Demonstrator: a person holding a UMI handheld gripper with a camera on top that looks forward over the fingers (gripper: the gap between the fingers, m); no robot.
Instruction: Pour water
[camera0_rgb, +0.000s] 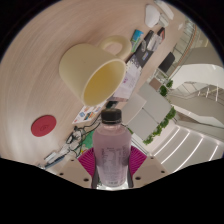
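A clear plastic water bottle (111, 152) with a dark cap (112, 116) sits between my fingers, and my gripper (111, 160) is shut on it, the magenta pads (135, 157) pressing its sides. The whole scene is tilted. Just beyond the cap a pale yellow cup (92, 72) stands on the white table (40, 60), its open mouth facing the bottle's top. The cap is on the bottle. I see no water flowing.
A red round disc (43, 125) lies on the table to the left of the bottle. Small clutter (86, 128) sits near the table's edge. Beyond are office desks, a white chair (152, 16) and green plants (160, 125).
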